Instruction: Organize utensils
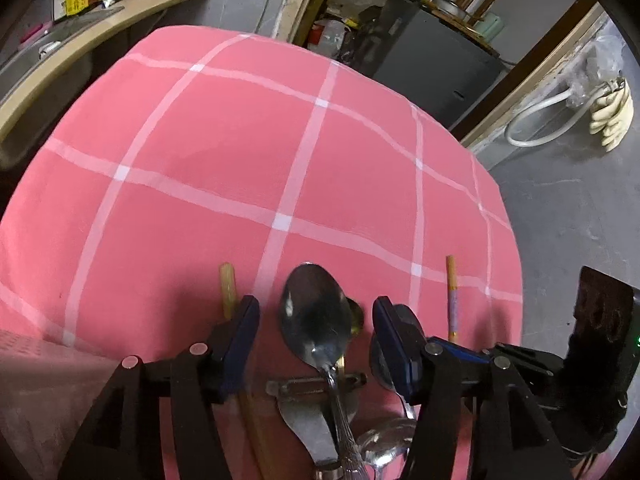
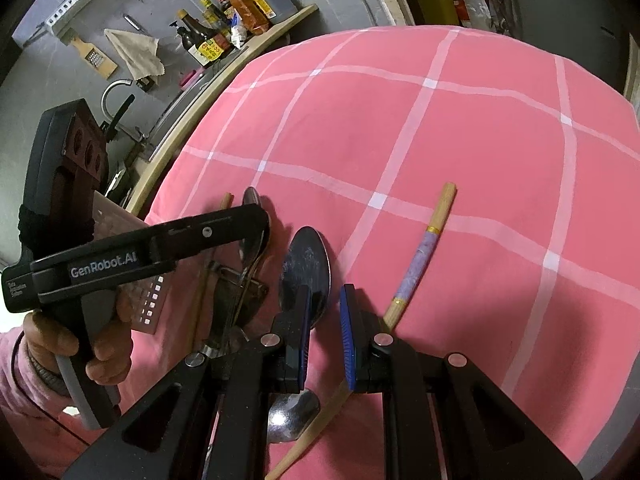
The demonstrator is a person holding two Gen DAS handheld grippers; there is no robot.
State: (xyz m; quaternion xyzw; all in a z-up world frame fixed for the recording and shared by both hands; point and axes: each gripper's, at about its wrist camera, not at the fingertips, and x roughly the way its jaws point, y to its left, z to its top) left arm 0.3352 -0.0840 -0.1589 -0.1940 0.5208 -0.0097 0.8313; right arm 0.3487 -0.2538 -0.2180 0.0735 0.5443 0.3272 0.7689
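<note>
Several utensils lie bunched on the pink checked tablecloth (image 1: 200,128). In the left wrist view a large steel spoon (image 1: 314,312) lies bowl-forward between my open left gripper's (image 1: 314,312) fingers, over a peeler (image 1: 308,396); a smaller spoon (image 1: 380,444) and a plain chopstick (image 1: 227,286) flank it. A chopstick with a purple band (image 1: 453,300) lies to the right. In the right wrist view my right gripper (image 2: 324,320) is open over another steel spoon (image 2: 306,268), with the purple-banded chopstick (image 2: 420,256) just right of it. The left gripper (image 2: 160,248) shows at the left.
A wooden counter edge (image 2: 224,80) with sauce bottles (image 2: 208,36) and a sink tap (image 2: 112,88) runs along the table's left. A dark cabinet (image 1: 436,64) stands beyond the far edge. Grey floor (image 1: 560,200) with a hose lies to the right.
</note>
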